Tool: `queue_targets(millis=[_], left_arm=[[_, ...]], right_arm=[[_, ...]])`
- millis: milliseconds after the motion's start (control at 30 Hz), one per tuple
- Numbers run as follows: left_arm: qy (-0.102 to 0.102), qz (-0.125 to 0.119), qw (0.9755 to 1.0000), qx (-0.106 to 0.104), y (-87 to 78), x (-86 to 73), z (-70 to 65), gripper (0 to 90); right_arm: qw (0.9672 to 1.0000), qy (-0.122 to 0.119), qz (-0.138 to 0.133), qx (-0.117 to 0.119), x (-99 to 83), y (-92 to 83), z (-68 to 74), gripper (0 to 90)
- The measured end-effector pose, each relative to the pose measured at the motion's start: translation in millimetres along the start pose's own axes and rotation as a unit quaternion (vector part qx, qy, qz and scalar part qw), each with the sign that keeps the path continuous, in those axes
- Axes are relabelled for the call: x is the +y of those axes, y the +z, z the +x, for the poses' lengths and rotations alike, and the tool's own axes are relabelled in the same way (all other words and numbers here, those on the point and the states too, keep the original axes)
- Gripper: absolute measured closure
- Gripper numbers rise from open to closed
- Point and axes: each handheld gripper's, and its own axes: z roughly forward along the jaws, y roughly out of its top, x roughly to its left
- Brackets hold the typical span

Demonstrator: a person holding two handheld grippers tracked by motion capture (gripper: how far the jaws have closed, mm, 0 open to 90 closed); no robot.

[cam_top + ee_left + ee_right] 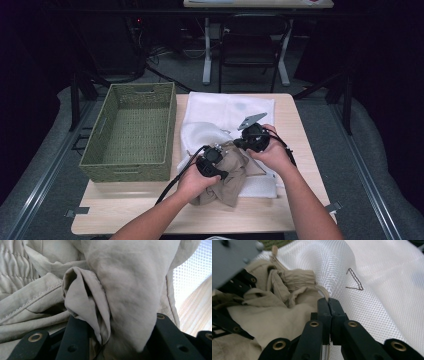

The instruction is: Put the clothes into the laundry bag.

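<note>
A dark room around us, a pale wooden surface (125, 205) under our forearms. Nearest, our left hand-held gripper (212, 161) is clamped on a bunched fold of the beige garment (235, 177), which lies crumpled at the front of the white mesh bag (227, 111). Just beyond, our right hand-held gripper (328, 305) has its jaws closed tight on a thin cord at the garment's elastic edge. The bag stretches away ahead; the green woven basket (131, 131) waits off to the left.
</note>
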Motion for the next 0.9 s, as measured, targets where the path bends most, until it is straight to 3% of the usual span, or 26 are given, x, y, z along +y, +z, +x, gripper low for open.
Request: queue_targets(millis=[233,400,467,767,900], left_arm=[[-0.002,-0.001,1.0,0.005,0.4,1.7,0.3,65.3],[-0.008,-0.005,0.9999,0.007,0.1,2.7,1.6,65.3],[-0.021,-0.012,0.9997,0.004,0.1,3.5,2.6,65.3],[-0.068,-0.032,0.9968,0.027,2.1,7.5,8.6,65.3],[-0.06,-0.033,0.9971,0.034,4.6,9.5,7.1,61.6]], right_arm=[[0.9997,-0.009,-0.022,0.005,8.5,-10.2,9.9,89.1],[0.9996,-0.015,-0.022,0.011,11.2,-12.2,15.2,89.1],[0.9995,-0.016,-0.021,0.014,11.7,-12.2,16.0,89.1],[0.9994,-0.023,-0.015,0.02,12.4,-10.5,18.5,89.1],[0.9994,-0.026,-0.016,0.016,12.9,-10.8,18.9,89.1]])
